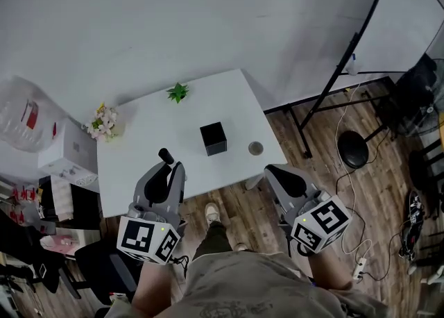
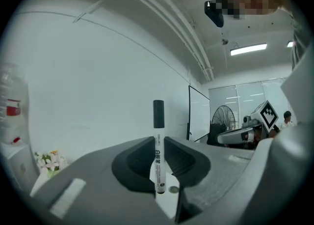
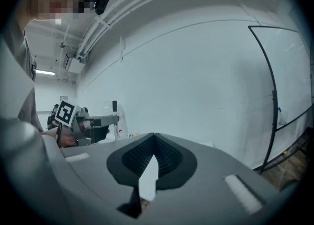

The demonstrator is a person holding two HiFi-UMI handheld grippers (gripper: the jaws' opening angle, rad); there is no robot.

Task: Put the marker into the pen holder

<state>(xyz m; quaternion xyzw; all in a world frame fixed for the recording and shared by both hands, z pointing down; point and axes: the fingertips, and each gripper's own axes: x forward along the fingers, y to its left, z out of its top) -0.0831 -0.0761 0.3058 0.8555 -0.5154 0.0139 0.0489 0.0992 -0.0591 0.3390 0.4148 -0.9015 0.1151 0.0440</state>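
The marker, white-bodied with a black cap, stands upright between the jaws of my left gripper, which is shut on it. The pen holder, a black cube, stands on the white table a little ahead and to the right of that gripper. My right gripper hovers off the table's front right corner, over the wooden floor. Its jaws meet with nothing between them. In the right gripper view the left gripper shows with the marker sticking up. Neither gripper view shows the pen holder.
A small green plant stands at the table's far edge and a bunch of flowers at its left corner. A small round object lies right of the holder. Stand legs, a stool and cables cross the floor at right.
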